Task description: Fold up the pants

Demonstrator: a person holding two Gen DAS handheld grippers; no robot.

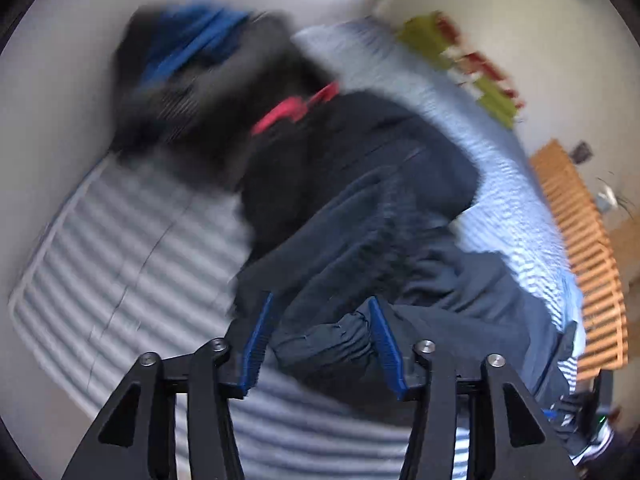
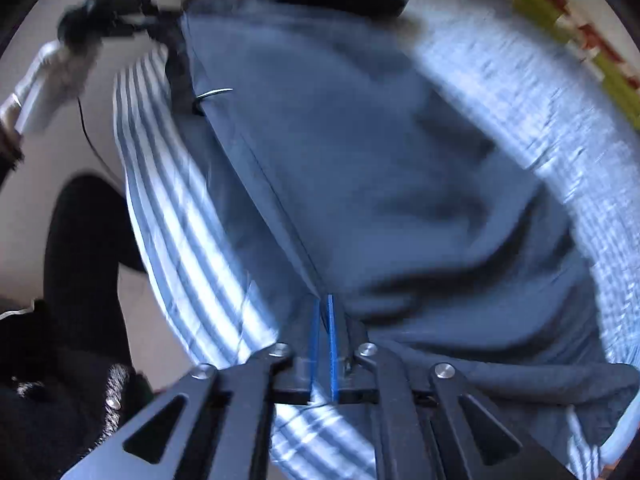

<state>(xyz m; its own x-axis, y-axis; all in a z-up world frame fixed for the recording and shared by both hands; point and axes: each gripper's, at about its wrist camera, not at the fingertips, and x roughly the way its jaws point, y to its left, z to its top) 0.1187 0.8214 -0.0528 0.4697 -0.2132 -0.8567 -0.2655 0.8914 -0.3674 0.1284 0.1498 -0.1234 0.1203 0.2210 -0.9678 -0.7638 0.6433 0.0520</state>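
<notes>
Motion blur smears both views, yet the dark navy fabric pants (image 2: 360, 168) lie on the blue-and-white striped bedsheet (image 2: 188, 240), the left gripper (image 1: 320, 340) standing apart over a bunched fold, the right gripper (image 2: 324, 336) nearly together at the cloth's edge, its hold unclear.

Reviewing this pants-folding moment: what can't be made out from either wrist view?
- Left wrist: the dark clothes pile beyond the pants is smeared by motion blur; single garments are unreadable.
- Left wrist: whether the left gripper pads touch the bunched fabric between them.
- Right wrist: whether the right gripper pinches the fabric; blur hides it.
</notes>
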